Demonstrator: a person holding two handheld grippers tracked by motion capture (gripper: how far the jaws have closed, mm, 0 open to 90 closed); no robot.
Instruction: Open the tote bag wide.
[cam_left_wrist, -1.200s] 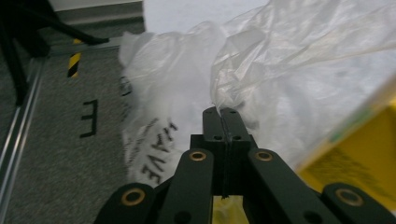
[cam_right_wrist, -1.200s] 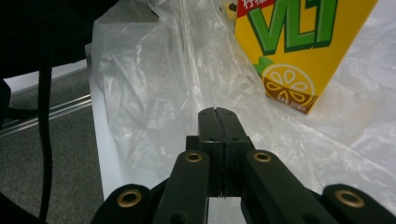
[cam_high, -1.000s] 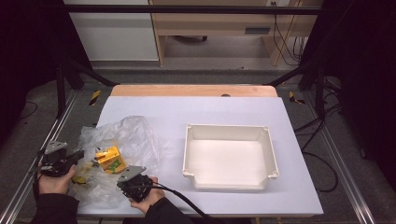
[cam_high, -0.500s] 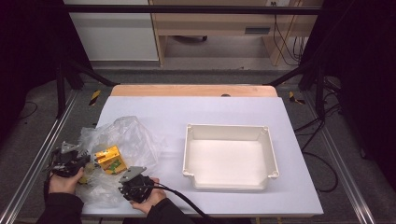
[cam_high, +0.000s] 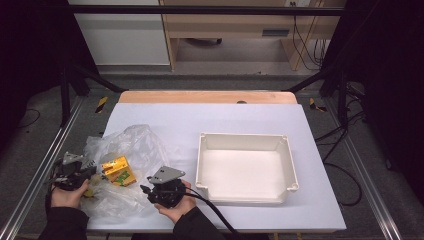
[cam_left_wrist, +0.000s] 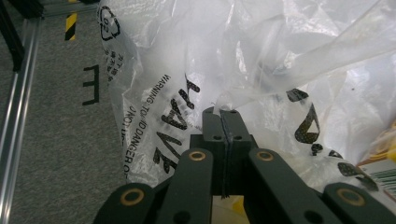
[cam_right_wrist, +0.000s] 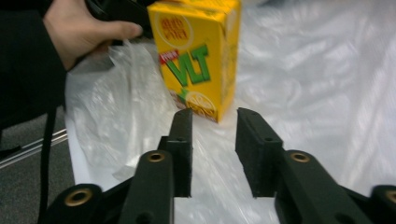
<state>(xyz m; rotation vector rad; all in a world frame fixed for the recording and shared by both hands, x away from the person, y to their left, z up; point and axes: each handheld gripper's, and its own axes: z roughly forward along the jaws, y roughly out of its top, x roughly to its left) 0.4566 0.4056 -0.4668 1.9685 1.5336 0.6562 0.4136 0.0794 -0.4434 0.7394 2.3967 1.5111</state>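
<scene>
On table left: clear plastic bag (cam_high: 127, 150) is enclosing yellow drink carton (cam_high: 118, 170) | left gripper (cam_left_wrist: 222, 113) is pinching bag film | right gripper (cam_right_wrist: 212, 140) is gaping, empty | white tray (cam_high: 245, 142) is sitting empty.

A white-topped table (cam_high: 250, 120) is framed by grey floor (cam_high: 45, 120) (cables trailing at right); beyond its far edge, a wooden desk (cam_high: 225, 22) and white cabinet (cam_high: 120, 32) are seen.
</scene>
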